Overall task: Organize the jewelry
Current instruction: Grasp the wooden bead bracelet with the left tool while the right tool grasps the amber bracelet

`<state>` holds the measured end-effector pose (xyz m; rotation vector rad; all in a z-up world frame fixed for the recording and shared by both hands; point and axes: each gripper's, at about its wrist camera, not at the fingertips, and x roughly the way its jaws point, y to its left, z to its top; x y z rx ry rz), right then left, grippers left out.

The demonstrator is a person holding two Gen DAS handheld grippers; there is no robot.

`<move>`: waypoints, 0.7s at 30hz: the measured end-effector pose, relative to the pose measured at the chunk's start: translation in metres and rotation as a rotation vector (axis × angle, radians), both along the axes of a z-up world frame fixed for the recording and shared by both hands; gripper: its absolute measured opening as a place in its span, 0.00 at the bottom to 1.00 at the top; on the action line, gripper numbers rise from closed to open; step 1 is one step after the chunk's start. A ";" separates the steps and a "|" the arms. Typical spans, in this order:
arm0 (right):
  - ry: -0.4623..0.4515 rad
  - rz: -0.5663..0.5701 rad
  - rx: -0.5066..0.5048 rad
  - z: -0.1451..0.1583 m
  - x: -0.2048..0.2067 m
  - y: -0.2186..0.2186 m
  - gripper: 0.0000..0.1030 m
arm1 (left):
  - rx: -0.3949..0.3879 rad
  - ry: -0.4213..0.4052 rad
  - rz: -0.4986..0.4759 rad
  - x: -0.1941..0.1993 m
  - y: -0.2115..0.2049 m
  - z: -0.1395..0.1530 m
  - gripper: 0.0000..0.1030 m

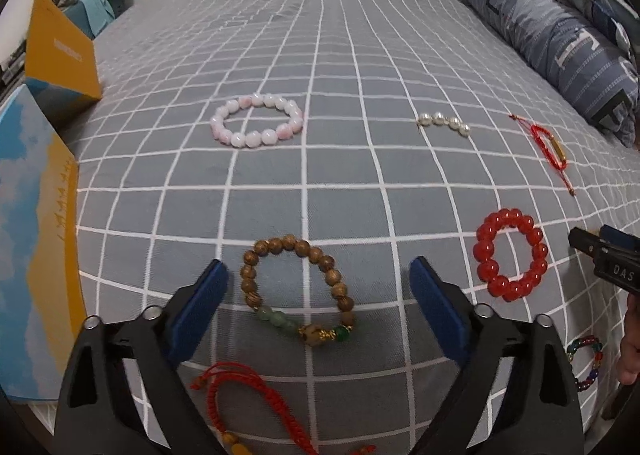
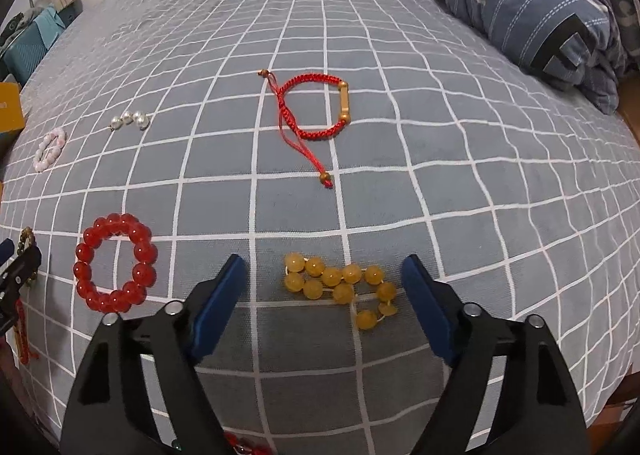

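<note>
— The brown wooden-bead bracelet with green stones (image 1: pixel 298 289) lies flat on the grey checked bedsheet (image 1: pixel 320 95), right between the left gripper (image 1: pixel 319 281)'s wide-apart jaws; nothing is gripped there. I'd sink lower and pinch across one side of the ring, not try to span it.

— And the right gripper (image 2: pixel 324 277)?

— Same story: jaws spread, touching nothing, with the bunched yellow amber-bead strand (image 2: pixel 340 287) lying between them. It's crumpled, so I'd close on the thick cluster on its left, or loose beads may trail.

— Where would they go?

— Perhaps the blue-and-yellow cardboard box (image 1: pixel 36 239) on the far left, but I can't see it open. The red glass-bead bracelet (image 1: pixel 510 255) sits between the two grippers. A red braided cord (image 1: pixel 240 407) near the left gripper is cut off by the frame, and a multicoloured bead bracelet (image 1: pixel 588 361) at the right edge is half hidden.
</note>
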<state>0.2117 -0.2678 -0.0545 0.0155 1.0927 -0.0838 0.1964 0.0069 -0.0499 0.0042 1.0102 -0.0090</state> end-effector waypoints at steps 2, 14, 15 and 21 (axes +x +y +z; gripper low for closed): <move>0.006 -0.003 0.008 -0.002 0.001 -0.001 0.68 | -0.003 0.018 0.002 0.001 0.001 -0.005 0.71; 0.017 -0.024 0.025 -0.002 0.000 0.003 0.27 | -0.020 0.030 0.009 -0.003 0.003 -0.006 0.35; 0.016 -0.026 0.021 -0.001 0.000 0.003 0.27 | -0.023 0.029 0.009 -0.003 0.004 -0.006 0.29; 0.003 -0.038 0.026 0.001 -0.001 0.001 0.26 | -0.073 0.005 -0.022 -0.008 0.004 -0.001 0.07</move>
